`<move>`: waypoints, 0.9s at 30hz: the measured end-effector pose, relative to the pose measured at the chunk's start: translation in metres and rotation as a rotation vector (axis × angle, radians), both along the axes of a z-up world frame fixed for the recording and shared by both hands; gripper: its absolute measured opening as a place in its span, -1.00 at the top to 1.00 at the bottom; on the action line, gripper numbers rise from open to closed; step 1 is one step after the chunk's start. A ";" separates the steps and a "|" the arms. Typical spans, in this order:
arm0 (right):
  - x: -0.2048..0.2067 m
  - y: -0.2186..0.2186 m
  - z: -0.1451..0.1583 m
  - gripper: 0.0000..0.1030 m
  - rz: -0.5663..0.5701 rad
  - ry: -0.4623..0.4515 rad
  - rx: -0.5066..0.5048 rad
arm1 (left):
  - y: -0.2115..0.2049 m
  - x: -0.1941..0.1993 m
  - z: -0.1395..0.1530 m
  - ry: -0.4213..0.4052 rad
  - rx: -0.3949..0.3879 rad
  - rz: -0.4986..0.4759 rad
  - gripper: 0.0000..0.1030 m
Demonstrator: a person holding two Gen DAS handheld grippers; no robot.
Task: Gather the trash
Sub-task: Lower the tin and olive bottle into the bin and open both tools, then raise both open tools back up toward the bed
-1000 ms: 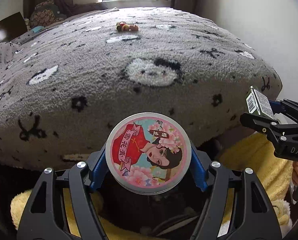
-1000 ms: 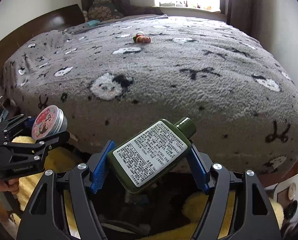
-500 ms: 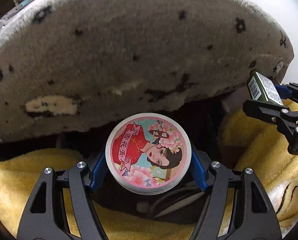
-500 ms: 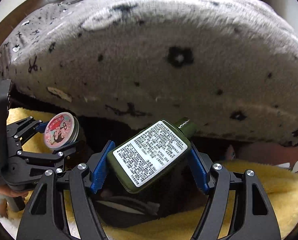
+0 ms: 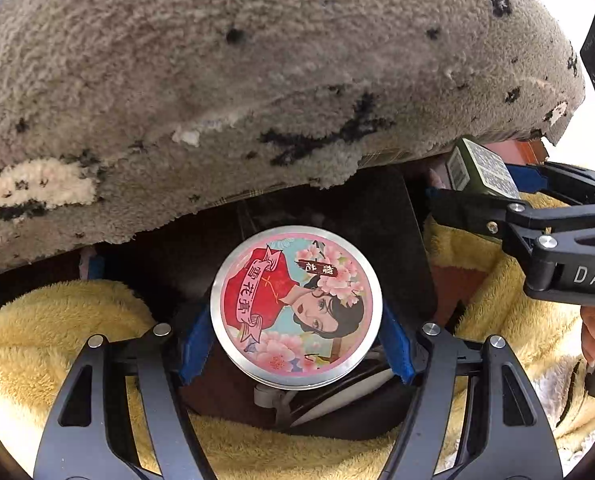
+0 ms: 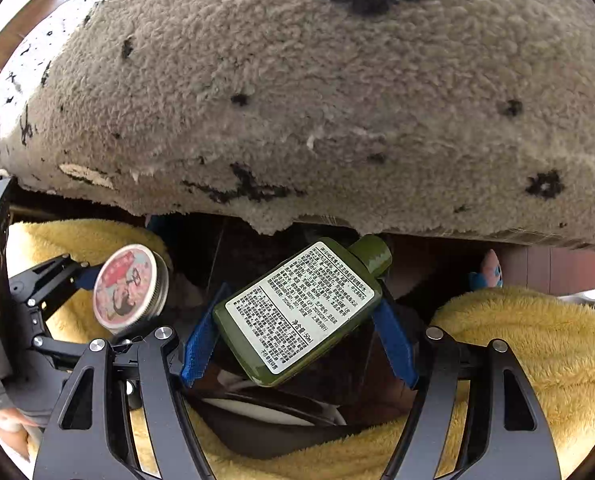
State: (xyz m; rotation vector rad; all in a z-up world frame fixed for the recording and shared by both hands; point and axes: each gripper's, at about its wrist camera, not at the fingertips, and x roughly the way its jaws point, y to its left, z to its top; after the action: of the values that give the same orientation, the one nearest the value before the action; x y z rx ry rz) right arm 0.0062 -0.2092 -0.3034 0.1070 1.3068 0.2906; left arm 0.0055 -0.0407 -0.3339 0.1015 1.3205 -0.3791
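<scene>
A grey fleece bedspread point(image 5: 257, 80) with black and white motifs fills the far part of both wrist views, its ragged edge hanging over a dark gap. Below it lies one yellow plush blanket point(image 5: 57, 340), bunched around a dark hollow. Two grippers show. The right gripper point(image 6: 297, 316) is clamped on one olive-green bottle point(image 6: 301, 308), its blue pads pressing the bottle's flat sides; the bottle's long axis runs diagonally, cap toward the far right, base toward the near left, white printed label facing the camera. The left gripper point(image 5: 295, 312) grips one round tin point(image 5: 296, 306) by its rim, the flat lid with a pink and red portrait facing the camera. Tin and bottle are held side by side over the hollow, tin on the left, near each other but apart.
</scene>
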 end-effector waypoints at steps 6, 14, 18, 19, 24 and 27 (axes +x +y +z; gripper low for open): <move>0.004 0.007 0.002 -0.53 0.005 0.003 0.002 | -0.006 -0.007 -0.005 -0.002 -0.003 -0.002 -0.59; 0.005 -0.004 0.025 -0.62 -0.038 -0.056 0.007 | -0.004 -0.007 0.016 -0.040 -0.007 0.007 -0.66; 0.005 -0.014 0.041 -0.70 -0.068 -0.101 -0.002 | 0.000 -0.010 0.036 -0.093 -0.020 0.005 -0.69; 0.004 -0.016 0.045 -0.72 -0.075 -0.111 -0.003 | 0.000 -0.011 0.043 -0.110 -0.023 0.006 -0.69; 0.004 -0.033 0.067 -0.78 -0.093 -0.167 -0.001 | 0.011 -0.007 0.083 -0.211 -0.028 0.024 -0.72; 0.008 -0.041 0.084 -0.79 -0.098 -0.217 -0.016 | 0.017 0.000 0.107 -0.274 -0.012 0.036 -0.75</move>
State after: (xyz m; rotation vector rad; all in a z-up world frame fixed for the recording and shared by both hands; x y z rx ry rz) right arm 0.0137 -0.2500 -0.2198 0.1218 1.0852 0.2023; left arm 0.0059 -0.0238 -0.2268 0.1157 1.0481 -0.3299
